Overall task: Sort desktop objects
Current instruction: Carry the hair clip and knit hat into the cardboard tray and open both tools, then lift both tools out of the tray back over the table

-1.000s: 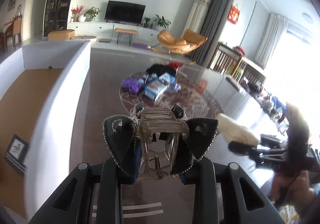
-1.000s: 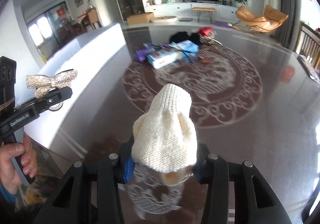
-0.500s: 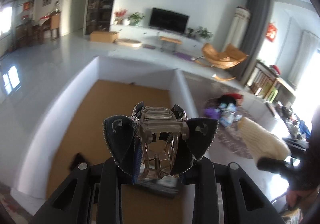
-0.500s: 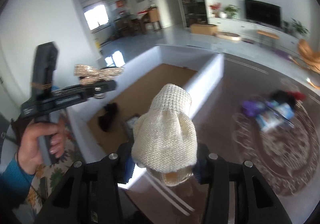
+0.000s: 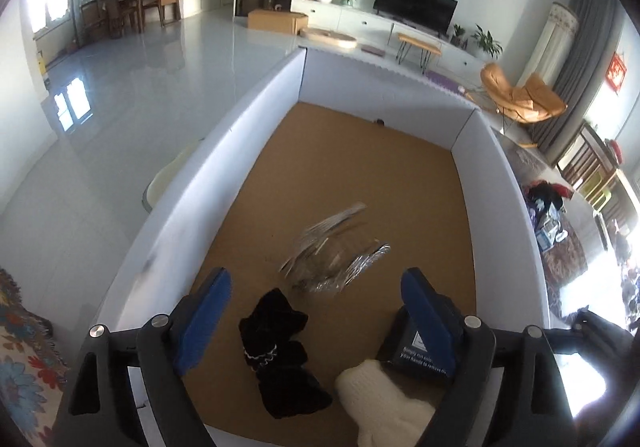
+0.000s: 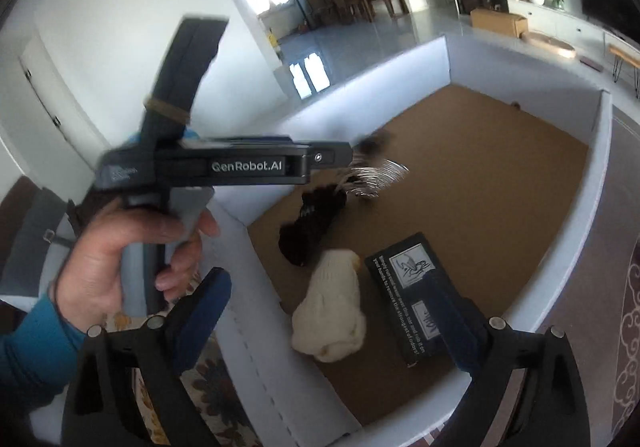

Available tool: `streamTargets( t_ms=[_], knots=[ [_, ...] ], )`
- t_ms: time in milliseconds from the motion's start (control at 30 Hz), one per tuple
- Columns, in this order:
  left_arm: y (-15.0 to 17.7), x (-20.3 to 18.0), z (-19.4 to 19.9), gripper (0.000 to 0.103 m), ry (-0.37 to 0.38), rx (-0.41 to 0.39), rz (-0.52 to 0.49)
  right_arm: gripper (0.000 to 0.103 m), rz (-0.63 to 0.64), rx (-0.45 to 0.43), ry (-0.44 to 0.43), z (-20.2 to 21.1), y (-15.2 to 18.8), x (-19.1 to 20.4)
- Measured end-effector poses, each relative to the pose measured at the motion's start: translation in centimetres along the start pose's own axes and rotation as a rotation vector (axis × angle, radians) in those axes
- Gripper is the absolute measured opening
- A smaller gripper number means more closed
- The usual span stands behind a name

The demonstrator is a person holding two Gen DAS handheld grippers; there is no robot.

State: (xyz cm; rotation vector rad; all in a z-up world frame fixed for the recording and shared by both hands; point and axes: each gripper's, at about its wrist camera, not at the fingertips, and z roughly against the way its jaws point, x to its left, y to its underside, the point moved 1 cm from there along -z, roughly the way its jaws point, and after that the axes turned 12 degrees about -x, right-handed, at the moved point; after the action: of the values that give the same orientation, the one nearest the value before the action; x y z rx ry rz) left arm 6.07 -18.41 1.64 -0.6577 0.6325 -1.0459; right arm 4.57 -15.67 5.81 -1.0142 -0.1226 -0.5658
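I am opening both hand-held grippers, left (image 5: 316, 307) and right (image 6: 328, 311), nothing between them, dropping the hair clip (image 5: 336, 251) and knitted sock (image 6: 332, 311) inside the box (image 5: 256, 119).

home living room; television (image 5: 416, 10), lounge chair (image 5: 520, 97)

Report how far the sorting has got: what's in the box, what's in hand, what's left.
Done: a black fabric piece, the cream knit piece and a dark printed packet lie in the white-walled box. In hand: nothing. The left gripper and right gripper are opening, empty, and the clear hair claw shows blurred just above the box floor. Left: a pile of items beyond the box.
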Motion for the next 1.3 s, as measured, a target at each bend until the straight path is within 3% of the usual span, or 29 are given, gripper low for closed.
streamTargets(
  t_ms=[167, 267, 400, 467, 500, 667, 767, 800, 900, 1100, 1300],
  knots=[
    [0.6, -1.7, 2.5, 0.086, 0.022, -0.092, -0.016, 0.103, 0.050, -0.211, 0.137, 7.0, 1.4, -2.0],
    [0.7, -5.3, 4.8, 0.086, 0.096, -0.144, -0.065, 0.103, 0.063, -0.249, 0.290, 11.2, 4.2, -4.4],
    [0.3, -11.8, 8.0, 0.087, 0.246, -0.196, -0.141, 0.103, 0.063, -0.166, 0.567, 14.9, 9.8, -11.5],
    [0.2, -15.6, 9.4, 0.092, 0.325, -0.207, -0.177, 0.103, 0.031, -0.126, 0.689, 17.1, 12.3, -14.9],
    [0.3, -17.4, 10.1, 0.099, 0.360, -0.205, -0.188, 0.103, -0.001, -0.111, 0.755, 18.7, 13.6, -16.7],
    [2.9, -26.5, 9.5, 0.103, 0.520, -0.107, -0.243, 0.103, -0.165, -0.033, 0.976, 24.2, 17.6, -23.9],
    [5.6, -31.2, 6.8, 0.103, 0.526, -0.022, -0.287, 0.103, -0.300, -0.025, 1.039, 27.1, 19.0, -27.0],
    [6.6, -32.4, 5.8, 0.103, 0.526, -0.007, -0.307, 0.103, -0.353, -0.058, 1.018, 27.9, 19.4, -27.7],
    [10.1, -35.4, 2.3, 0.103, 0.455, 0.019, -0.382, 0.103, -0.439, -0.123, 1.017, 29.4, 19.5, -28.1],
    [12.3, -38.4, -5.3, 0.103, 0.295, 0.019, -0.458, 0.103, -0.412, -0.070, 1.063, 28.5, 19.1, -28.9],
    [12.3, -38.5, -9.0, 0.103, 0.246, 0.060, -0.430, 0.103, -0.413, -0.074, 1.058, 28.5, 19.3, -29.0]
  ],
)
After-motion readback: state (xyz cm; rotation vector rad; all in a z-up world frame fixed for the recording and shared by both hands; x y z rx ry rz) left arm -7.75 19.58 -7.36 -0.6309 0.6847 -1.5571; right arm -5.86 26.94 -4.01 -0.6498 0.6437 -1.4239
